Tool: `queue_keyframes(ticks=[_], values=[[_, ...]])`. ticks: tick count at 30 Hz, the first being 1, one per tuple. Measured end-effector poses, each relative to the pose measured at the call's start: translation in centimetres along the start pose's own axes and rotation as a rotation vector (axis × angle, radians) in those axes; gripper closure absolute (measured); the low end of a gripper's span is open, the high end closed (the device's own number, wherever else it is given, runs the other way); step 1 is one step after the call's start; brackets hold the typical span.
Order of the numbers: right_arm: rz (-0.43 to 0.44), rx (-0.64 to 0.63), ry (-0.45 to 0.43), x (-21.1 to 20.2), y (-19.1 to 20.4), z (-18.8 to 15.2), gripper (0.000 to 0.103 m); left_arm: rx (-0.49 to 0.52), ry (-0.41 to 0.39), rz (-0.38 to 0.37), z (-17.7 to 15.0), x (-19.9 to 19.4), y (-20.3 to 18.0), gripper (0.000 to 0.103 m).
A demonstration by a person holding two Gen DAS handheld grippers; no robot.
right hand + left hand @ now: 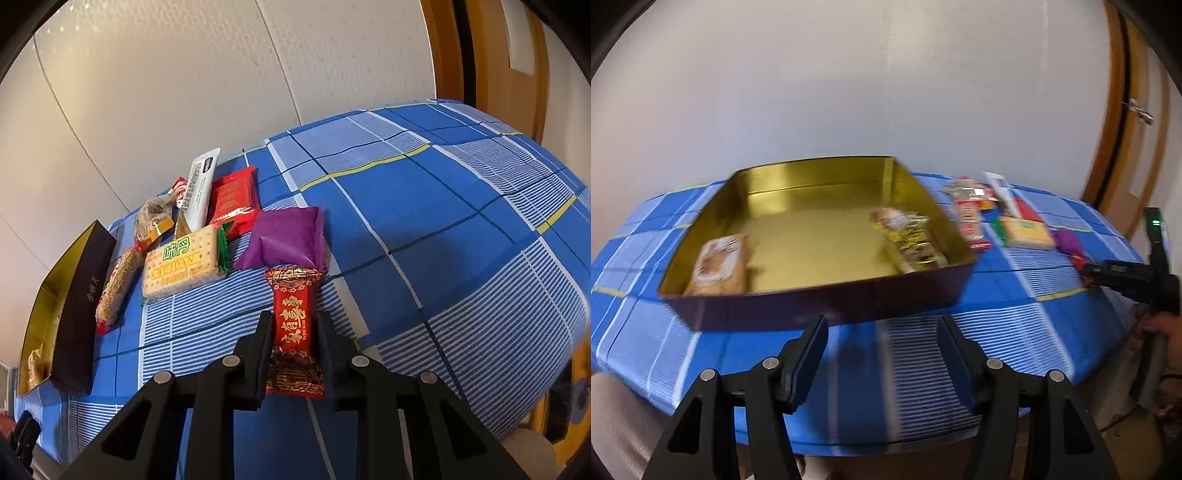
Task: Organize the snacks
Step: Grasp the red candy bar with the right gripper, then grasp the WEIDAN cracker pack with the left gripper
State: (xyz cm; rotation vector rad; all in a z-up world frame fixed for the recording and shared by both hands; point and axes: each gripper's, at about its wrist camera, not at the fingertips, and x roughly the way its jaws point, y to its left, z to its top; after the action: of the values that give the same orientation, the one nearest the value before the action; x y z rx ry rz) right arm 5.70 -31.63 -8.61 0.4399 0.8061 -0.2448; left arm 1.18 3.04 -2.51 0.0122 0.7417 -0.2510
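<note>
A gold-lined tin box point(820, 306) with dark outer walls stands on the blue checked cloth. Inside it lie a beige packet point(718, 266) at the left and a clear, gold-printed packet point(910, 236) at the right. My left gripper point(882, 325) hangs open and empty just in front of the box. My right gripper point(295, 319) is shut on a red candy packet point(291, 291) with gold characters, which lies on the cloth. Beyond it lie a purple packet point(284, 240), a cracker pack point(181, 264), a red pack point(232, 201), a white sachet point(201, 188) and a sesame bar point(116, 291).
The box point(79, 295) sits left of the loose snacks in the right wrist view. A pale wall stands behind the table and a wooden door point(1123, 110) at the right. A hand point(1167, 328) holds the right gripper's handle beyond the table's right edge.
</note>
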Motion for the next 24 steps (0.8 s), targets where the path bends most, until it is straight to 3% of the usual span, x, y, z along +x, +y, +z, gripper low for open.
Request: queue_keyframes(ticks=[4, 7, 14, 19, 22, 24], values=[[-0.011, -0.005, -0.027, 0.1, 0.2, -0.1, 0.079, 0.057, -0.005, -0.107, 1.9, -0.1, -2.9, 0.041], [-0.016, -0.009, -0.042, 0.1, 0.4, -0.2, 0.079, 0.118, 0.032, -0.140, 3.8, 1.0, -5.6, 0.040], [0.001, 0.016, -0.050, -0.1, 0.0, -0.3, 0.079, 0.215, 0.088, -0.158, 7.3, 5.3, -10.7, 0.040], [-0.021, 0.029, -0.058, -0.2, -0.2, -0.3, 0.079, 0.288, 0.182, -0.178, 9.6, 10.3, -13.3, 0.039], [-0.026, 0.054, -0.064, -0.3, -0.6, -0.1, 0.079, 0.320, 0.259, -0.216, 11.0, 13.3, -15.0, 0.031], [-0.026, 0.068, -0.067, -0.3, -0.8, -0.1, 0.079, 0.399, 0.260, -0.209, 11.8, 14.5, -16.4, 0.030]])
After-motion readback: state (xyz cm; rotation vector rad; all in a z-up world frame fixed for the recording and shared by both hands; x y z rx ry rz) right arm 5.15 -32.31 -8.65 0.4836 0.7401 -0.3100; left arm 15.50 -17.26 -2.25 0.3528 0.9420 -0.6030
